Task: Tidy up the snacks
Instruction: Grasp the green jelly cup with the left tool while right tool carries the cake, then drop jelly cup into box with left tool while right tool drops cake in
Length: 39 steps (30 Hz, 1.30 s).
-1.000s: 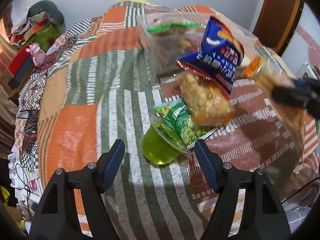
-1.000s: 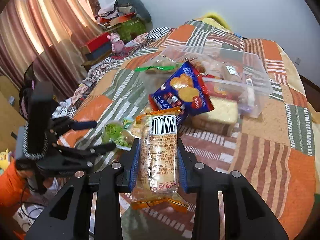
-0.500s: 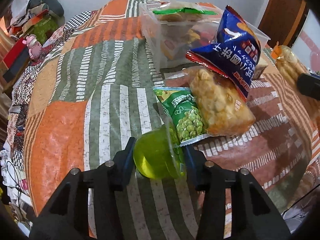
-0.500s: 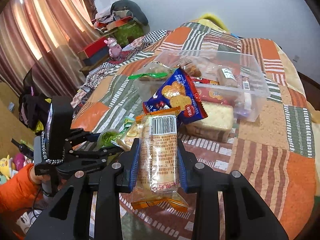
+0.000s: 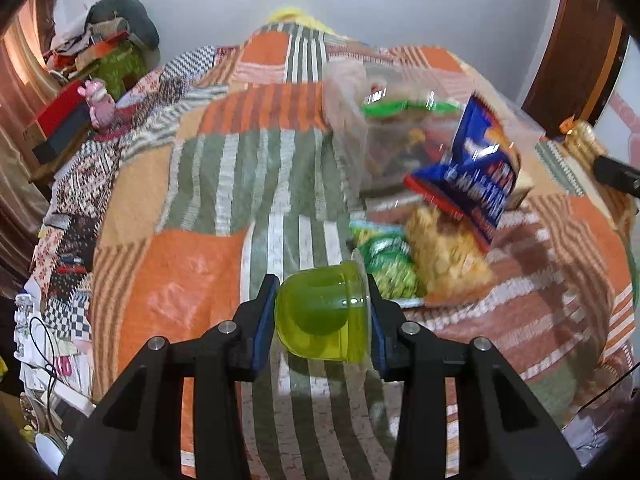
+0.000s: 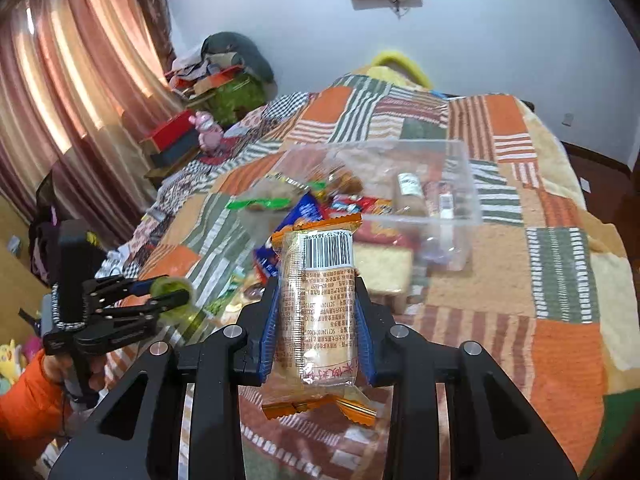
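The right gripper [image 6: 316,320] clamps a wrapped cake [image 6: 318,312] above the quilt [image 6: 560,280], the left gripper [image 6: 168,294] pinches a green cup [image 6: 170,286] near the quilt's left edge, and a clear bin [image 6: 460,184] of snacks sits mid-quilt.

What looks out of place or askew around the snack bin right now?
The blue biscuit bag leans tilted against the clear bin rather than inside. Green pea packet and a yellow snack bag lie loose on the quilt. Nothing looks spilled.

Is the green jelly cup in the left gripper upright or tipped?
Tipped. The green jelly cup lies on its side between the left gripper pads, its sealed rim toward the right finger and its rounded base toward the left.
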{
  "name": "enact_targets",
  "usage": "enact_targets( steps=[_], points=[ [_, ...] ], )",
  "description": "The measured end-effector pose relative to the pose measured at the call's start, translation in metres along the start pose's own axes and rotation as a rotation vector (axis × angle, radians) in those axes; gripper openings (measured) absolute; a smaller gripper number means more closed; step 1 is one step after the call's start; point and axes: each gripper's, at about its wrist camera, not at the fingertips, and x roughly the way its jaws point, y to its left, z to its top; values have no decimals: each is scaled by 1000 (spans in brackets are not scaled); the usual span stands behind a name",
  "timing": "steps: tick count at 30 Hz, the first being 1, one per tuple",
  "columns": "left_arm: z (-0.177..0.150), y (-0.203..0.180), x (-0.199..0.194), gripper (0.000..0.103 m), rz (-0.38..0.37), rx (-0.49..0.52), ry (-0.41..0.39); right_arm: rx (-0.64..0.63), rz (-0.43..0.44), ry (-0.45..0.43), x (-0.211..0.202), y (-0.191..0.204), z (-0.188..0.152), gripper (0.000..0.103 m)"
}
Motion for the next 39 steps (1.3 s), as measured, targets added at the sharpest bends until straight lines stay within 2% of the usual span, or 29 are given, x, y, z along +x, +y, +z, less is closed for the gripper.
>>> enact_targets(
  steps=[6, 11, 18, 28, 33, 39],
  points=[
    [28, -12, -24, 40, -15, 14, -94, 20, -26, -46, -10, -10, 11, 30],
    [63, -26, -37, 40, -44, 11, -178, 35, -48, -95, -18, -22, 29, 30],
    [112, -53, -28, 40, -97, 29, -228, 42, -76, -140, -7, -34, 57, 30],
    [157, -91, 33, 40, -129, 91, -158, 71, -96, -69, 59, -52, 74, 30],
    [166, -99, 61, 40, -133, 111, -115, 74, -72, -30, 83, -55, 75, 30],
    [166, -99, 74, 40, -144, 106, -84, 68, -61, 4, 93, -56, 73, 32]
  ],
)
